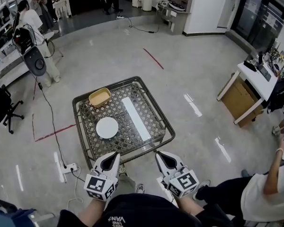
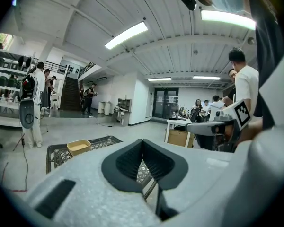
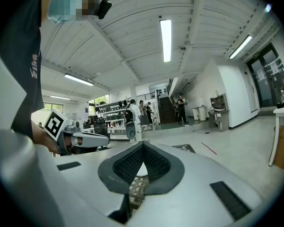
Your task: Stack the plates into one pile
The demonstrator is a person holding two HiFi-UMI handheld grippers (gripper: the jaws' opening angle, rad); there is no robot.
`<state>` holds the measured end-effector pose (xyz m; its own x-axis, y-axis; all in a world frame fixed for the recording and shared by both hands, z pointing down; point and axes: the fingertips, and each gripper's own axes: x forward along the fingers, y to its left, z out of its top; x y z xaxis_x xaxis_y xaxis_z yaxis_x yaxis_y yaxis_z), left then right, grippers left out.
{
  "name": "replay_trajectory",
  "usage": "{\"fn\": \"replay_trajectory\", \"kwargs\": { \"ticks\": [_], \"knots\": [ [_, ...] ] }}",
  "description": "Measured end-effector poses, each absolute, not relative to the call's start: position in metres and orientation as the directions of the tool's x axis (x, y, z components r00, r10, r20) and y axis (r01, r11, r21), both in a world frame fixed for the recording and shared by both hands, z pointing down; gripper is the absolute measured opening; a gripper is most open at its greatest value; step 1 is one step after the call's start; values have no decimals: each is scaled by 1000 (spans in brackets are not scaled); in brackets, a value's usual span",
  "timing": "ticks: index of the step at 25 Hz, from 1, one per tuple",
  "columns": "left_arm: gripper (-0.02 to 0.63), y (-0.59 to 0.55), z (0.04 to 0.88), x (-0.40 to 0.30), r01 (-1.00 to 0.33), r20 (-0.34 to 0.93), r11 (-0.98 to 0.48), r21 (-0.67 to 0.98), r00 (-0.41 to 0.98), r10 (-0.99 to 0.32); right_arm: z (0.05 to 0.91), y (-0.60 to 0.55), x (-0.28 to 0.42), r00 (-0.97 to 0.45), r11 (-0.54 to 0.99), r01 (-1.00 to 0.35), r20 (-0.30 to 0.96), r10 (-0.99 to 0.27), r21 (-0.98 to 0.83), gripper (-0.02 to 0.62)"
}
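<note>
The left hand-held gripper point(image 1: 114, 156), closed and empty like the right hand-held gripper point(image 1: 161, 156), is nearer the white plate point(image 1: 107, 127) just ahead, the yellow dish point(image 1: 100, 97) lying beyond it.

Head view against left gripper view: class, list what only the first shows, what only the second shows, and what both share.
Only the head view: the white plate on the table. Only the left gripper view: the ceiling lights. Both: the yellow dish, the table and the right gripper.
</note>
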<state>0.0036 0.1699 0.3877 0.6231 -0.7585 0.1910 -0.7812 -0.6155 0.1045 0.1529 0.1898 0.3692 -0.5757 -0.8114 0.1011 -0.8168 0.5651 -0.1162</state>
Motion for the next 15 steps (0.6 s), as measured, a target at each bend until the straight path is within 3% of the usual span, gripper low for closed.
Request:
{"fn": "replay_trajectory", "kwargs": {
  "ticks": [15],
  "knots": [
    [20,187,372,-6,-800,161,-599,39,597,-786,356,200,146,-586,579,-810,93,-805,-94,-2]
  ]
}}
